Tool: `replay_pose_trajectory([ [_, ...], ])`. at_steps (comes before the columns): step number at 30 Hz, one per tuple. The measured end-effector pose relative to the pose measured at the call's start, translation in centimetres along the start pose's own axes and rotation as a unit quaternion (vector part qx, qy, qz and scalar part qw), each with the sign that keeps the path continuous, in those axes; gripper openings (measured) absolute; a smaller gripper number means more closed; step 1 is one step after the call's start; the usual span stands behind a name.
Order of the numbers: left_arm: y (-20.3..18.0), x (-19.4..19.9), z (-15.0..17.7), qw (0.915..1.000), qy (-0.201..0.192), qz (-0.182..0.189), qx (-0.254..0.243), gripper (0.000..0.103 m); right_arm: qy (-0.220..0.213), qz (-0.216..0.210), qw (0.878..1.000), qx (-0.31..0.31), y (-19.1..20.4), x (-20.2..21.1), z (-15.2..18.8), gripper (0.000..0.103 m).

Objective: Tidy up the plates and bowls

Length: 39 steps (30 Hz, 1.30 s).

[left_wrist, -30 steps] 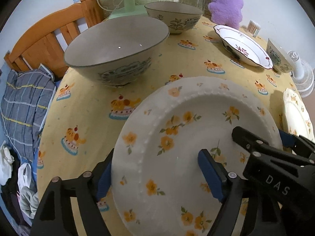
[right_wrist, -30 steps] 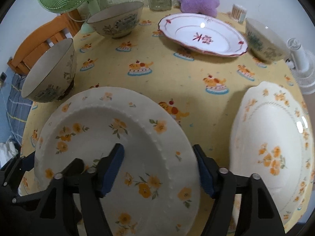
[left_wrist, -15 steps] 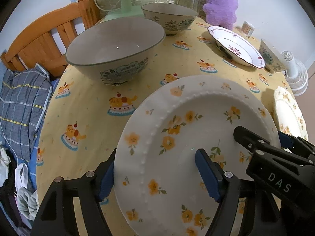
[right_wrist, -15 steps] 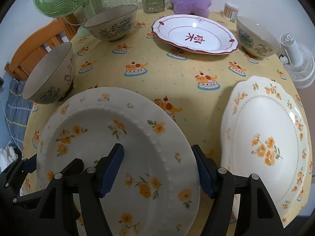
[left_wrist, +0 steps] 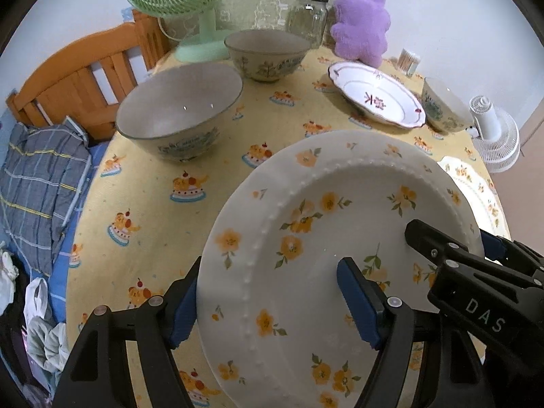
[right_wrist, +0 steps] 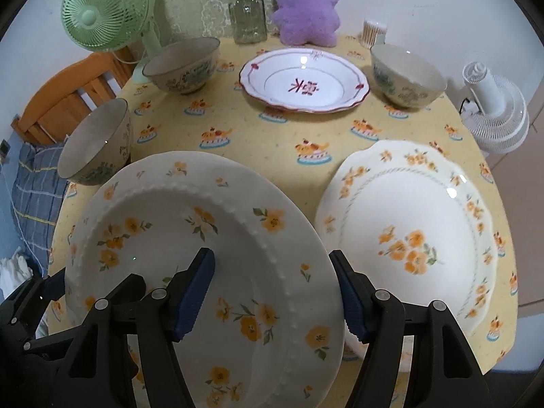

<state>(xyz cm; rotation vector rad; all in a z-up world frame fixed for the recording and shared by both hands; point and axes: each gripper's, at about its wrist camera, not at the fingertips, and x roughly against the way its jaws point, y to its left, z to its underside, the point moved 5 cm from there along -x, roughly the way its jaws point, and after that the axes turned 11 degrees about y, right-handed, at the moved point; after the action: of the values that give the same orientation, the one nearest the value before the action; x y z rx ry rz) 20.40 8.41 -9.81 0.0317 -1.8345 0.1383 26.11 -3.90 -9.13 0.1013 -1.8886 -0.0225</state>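
A white plate with orange flowers (left_wrist: 323, 238) (right_wrist: 190, 234) is held up above the table between both grippers. My left gripper (left_wrist: 272, 302) is shut on its left rim, one pad under and one on top. My right gripper (right_wrist: 275, 292) is shut on its right rim and shows in the left wrist view (left_wrist: 476, 272). A scalloped flowered plate (right_wrist: 411, 224) lies on the table at the right. A red-trimmed plate (right_wrist: 304, 80) lies at the back. Three bowls stand around: left (right_wrist: 98, 142), back left (right_wrist: 185, 64), back right (right_wrist: 406, 78).
The round table has a yellow cake-print cloth (right_wrist: 272, 139). A green fan (right_wrist: 108, 13), a glass jar (right_wrist: 247, 15), a purple plush (right_wrist: 306, 6) and a toothpick jar (right_wrist: 374, 30) stand at the back. A white fan (right_wrist: 493, 112) stands at right. A wooden bedframe (left_wrist: 78, 81) is left.
Both grippers have lifted the flowered plate higher and drawn back, so more of the table, the scalloped plate and the back items have come into view.
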Motion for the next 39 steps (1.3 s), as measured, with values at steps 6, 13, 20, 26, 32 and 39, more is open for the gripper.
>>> replay_pose_trajectory([
  [6,-2.4,1.5,0.4,0.9993,-0.014,-0.015,0.032,0.077,-0.008,-0.019,0.999,0.031,-2.1,1.5,-0.6,0.071],
  [13,-7.8,1.2,0.9,0.9982,-0.02,-0.008,0.056,0.077,-0.011,-0.012,0.998,0.054,-7.2,2.5,-0.7,0.071],
  [20,-13.7,0.4,0.8,0.999,-0.02,-0.005,0.039,0.077,-0.011,-0.006,0.999,0.041,-13.3,2.7,-0.4,0.071],
  [26,-18.0,-1.1,0.1,0.9997,-0.018,-0.002,0.017,0.076,-0.007,-0.003,1.0,0.015,-18.0,1.9,-0.3,0.071],
  [32,-20.9,-2.9,-0.6,1.0,-0.009,-0.001,-0.002,0.076,-0.004,0.005,1.0,-0.008,-21.3,0.5,-0.5,0.071],
  [39,-22.9,-4.9,-2.3,0.9998,-0.002,-0.005,-0.02,0.076,-0.004,0.016,1.0,-0.025,-23.4,-0.9,-1.7,0.071],
])
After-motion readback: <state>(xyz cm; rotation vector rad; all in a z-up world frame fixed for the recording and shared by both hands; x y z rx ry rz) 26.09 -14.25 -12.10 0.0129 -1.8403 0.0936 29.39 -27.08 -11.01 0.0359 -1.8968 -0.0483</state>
